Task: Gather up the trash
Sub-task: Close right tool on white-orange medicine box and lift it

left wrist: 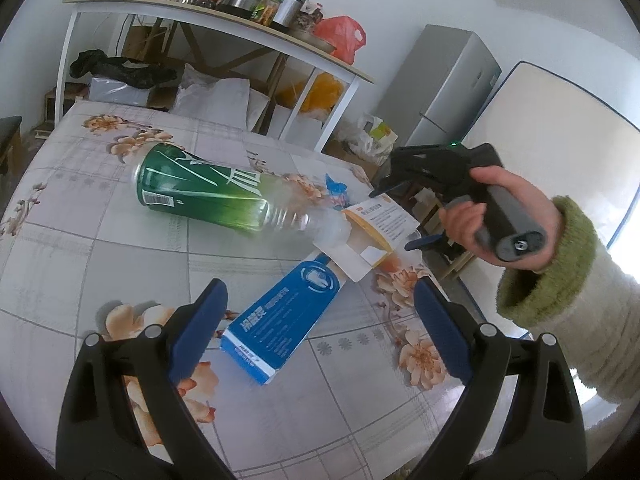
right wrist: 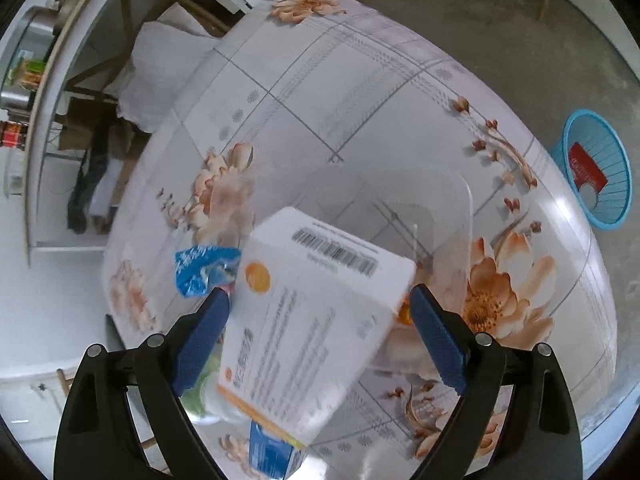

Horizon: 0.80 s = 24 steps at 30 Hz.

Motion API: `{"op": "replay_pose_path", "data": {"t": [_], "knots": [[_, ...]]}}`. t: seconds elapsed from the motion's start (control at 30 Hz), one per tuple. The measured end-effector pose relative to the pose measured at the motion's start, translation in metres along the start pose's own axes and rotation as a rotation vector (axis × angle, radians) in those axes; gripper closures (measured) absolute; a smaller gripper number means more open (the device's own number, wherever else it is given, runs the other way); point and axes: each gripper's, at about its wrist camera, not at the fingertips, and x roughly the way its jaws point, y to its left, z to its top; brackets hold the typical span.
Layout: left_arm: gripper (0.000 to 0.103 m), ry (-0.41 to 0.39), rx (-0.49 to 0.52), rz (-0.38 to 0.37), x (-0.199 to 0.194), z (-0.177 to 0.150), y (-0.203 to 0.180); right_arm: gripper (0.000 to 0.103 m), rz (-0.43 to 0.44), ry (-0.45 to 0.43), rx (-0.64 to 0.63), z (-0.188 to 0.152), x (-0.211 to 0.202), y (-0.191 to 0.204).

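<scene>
White-and-orange cardboard box lies on the floral tabletop, propped over the blue carton and green-labelled plastic bottle; my right gripper straddles it, jaws released, nothing pinched. Step: approach to grasp; next, close on it, carry to blue mesh basket on the floor. Barcode visible, print unreadable; left gripper jaws also released, empty.

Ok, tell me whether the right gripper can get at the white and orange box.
Probably yes: the right gripper hangs over the white and orange box, pads apart on both sides, nothing between them and it.
</scene>
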Motion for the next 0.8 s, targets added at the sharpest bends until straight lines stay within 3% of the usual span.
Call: {"op": "replay_pose_path", "data": {"t": [0.3, 0.43, 0.8], "knots": [[0.013, -0.004, -0.044, -0.015, -0.005, -0.004, 0.011, 0.014, -0.049, -0.007, -0.013, 0.004, 0.012, 0.012], [0.013, -0.005, -0.043, -0.015, -0.007, -0.005, 0.013, 0.025, 0.003, 0.005, -0.011, 0.003, 0.012, 0.004], [0.013, 0.003, -0.052, -0.015, -0.009, -0.006, 0.015, 0.031, 0.179, 0.037, -0.102, -0.007, -0.026, -0.014]]}}
